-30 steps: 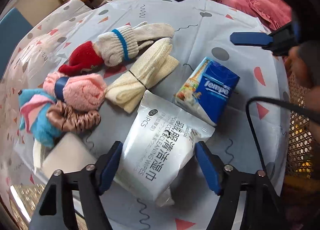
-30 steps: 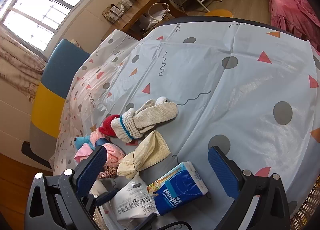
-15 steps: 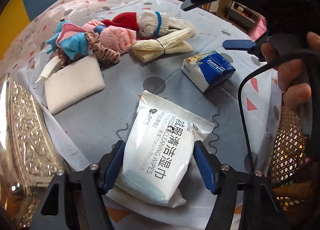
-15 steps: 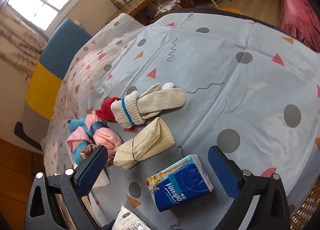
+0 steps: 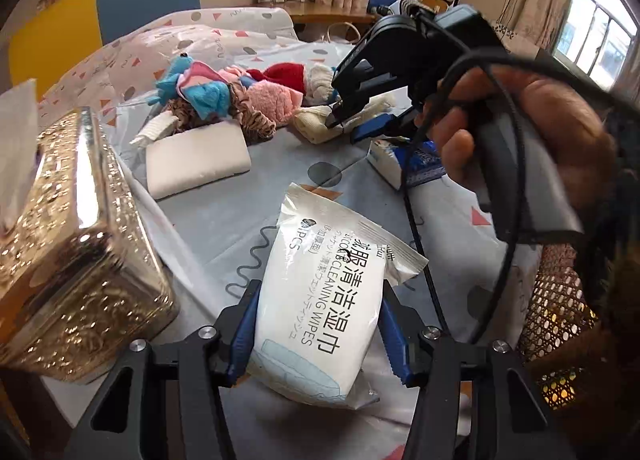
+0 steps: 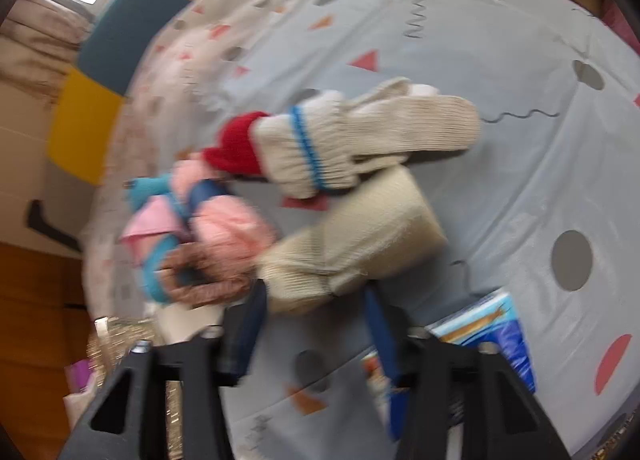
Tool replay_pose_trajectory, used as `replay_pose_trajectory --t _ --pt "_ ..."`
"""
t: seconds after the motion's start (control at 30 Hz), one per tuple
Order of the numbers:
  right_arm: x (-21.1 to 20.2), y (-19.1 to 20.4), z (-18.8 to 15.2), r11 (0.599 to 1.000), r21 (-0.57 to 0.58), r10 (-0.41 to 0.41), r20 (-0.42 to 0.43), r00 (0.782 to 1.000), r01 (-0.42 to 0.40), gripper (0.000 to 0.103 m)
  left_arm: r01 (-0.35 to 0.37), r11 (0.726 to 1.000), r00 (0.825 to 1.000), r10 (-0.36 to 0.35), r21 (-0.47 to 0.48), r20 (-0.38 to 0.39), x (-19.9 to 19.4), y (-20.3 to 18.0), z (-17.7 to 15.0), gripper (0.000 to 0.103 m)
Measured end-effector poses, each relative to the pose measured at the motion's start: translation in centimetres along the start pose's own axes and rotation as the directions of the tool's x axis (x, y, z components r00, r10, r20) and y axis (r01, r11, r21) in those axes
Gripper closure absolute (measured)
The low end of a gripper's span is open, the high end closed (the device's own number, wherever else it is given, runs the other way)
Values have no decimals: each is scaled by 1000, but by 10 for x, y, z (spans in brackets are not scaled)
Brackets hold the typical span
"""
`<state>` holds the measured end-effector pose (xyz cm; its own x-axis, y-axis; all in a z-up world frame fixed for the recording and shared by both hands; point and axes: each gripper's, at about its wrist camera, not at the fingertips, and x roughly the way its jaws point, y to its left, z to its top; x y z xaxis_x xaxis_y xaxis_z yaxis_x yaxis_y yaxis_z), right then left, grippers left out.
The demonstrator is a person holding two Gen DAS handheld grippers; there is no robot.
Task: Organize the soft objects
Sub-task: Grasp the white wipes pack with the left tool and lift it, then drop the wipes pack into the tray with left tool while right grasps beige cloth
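Left gripper (image 5: 318,334): both blue-padded jaws pressed against the sides of one white plastic pack of cleaning wipes (image 5: 326,296), bottom centre of the left wrist view, on the pale blue patterned tablecloth (image 5: 224,215).

Right gripper (image 6: 316,324): jaws straddle the tied end of one cream knitted cloth bundle (image 6: 352,248), lower centre of the blurred right wrist view; contact cannot be told.

Soft pile, upper centre of the left view:
- one white folded cloth (image 5: 196,159)
- one brown scrunchie (image 5: 256,121)
- one pink fluffy roll (image 5: 274,97)
- one blue-and-pink plush (image 5: 200,89)
- one red knit piece (image 5: 286,75)

Also one blue tissue pack (image 6: 496,340) at lower right and one gold embossed box (image 5: 68,244) at left.
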<state>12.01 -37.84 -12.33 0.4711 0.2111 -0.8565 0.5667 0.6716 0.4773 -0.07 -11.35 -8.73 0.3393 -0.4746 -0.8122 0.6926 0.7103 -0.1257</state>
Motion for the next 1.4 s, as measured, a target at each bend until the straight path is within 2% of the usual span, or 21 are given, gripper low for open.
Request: replay_pose_trajectory --t 0.13,0.23,0.37,0.47,0.5,0.53,0.6,0.73,0.8,0.87,0.9,0.93,0.97,1.0,1.03,1.07,1.1,1.17,1.23,1.33,1.4 --pt "0 0 0 999 -43 5 16 1000 -4 88 38 998 999 -37 -45 28 -5 0 5 47" --pt "0 0 -1 999 -51 5 19 1000 -4 88 63 997 995 -59 -52 76 -26 0 4 47" --pt "-7 -15 6 998 17 64 20 998 -64 88 78 994 987 -68 -70 144 -56 4 9 47" --pt "-14 -22 8 990 77 117 62 991 -121 75 102 988 977 -79 -112 199 -84 13 13 47" --pt "-17 -24 8 988 86 124 82 989 -131 65 107 987 973 -78 -122 217 -92 17 13 47" --pt "-18 -25 7 987 98 117 96 988 -126 61 111 985 968 -77 -133 237 -101 21 14 47" --pt "-16 -29 7 985 125 106 101 989 -118 61 122 977 955 -67 -176 288 -125 35 15 47" --pt "-9 -21 11 996 89 13 111 994 -23 61 144 951 920 -27 -273 390 -172 71 14 47" --pt "-6 -10 11 999 37 -36 121 992 32 61 147 924 899 25 -353 438 -197 101 8 47" --pt "-5 -4 9 998 -4 -58 132 990 59 61 139 877 882 102 -460 460 -218 136 -4 47" --pt "-6 -4 9 998 -21 -63 134 989 66 61 115 844 874 164 -524 457 -229 155 -14 47" --pt "-6 -5 8 997 -29 -68 136 988 72 69 90 813 866 221 -575 449 -235 173 -23 47" --pt "-6 -6 9 997 -32 -69 135 988 74 71 67 777 860 273 -625 432 -240 191 -33 47" --pt "-6 -6 9 997 -32 -68 133 989 73 76 45 739 861 313 -673 401 -241 208 -43 47" --pt "-7 -7 9 996 -29 -74 133 988 79 81 16 685 869 351 -729 349 -239 229 -55 47" --pt "-8 -8 8 996 -26 -79 134 988 83 83 -5 644 874 375 -765 310 -234 244 -64 47" --pt "-9 -8 8 996 -27 -85 136 987 90 88 -21 612 880 387 -791 276 -228 257 -71 47" --pt "-11 -6 5 994 -43 -95 137 986 102 89 -45 542 899 388 -839 202 -211 280 -83 47" --pt "-11 -2 5 990 -64 -112 139 984 122 89 -59 501 915 373 -863 154 -191 298 -86 47" --pt "-12 2 2 983 -98 -137 146 980 152 89 -62 474 930 347 -878 121 -160 309 -78 47" --pt "-11 4 3 980 -110 -147 146 978 163 89 -65 436 939 332 -897 93 -139 320 -70 46"
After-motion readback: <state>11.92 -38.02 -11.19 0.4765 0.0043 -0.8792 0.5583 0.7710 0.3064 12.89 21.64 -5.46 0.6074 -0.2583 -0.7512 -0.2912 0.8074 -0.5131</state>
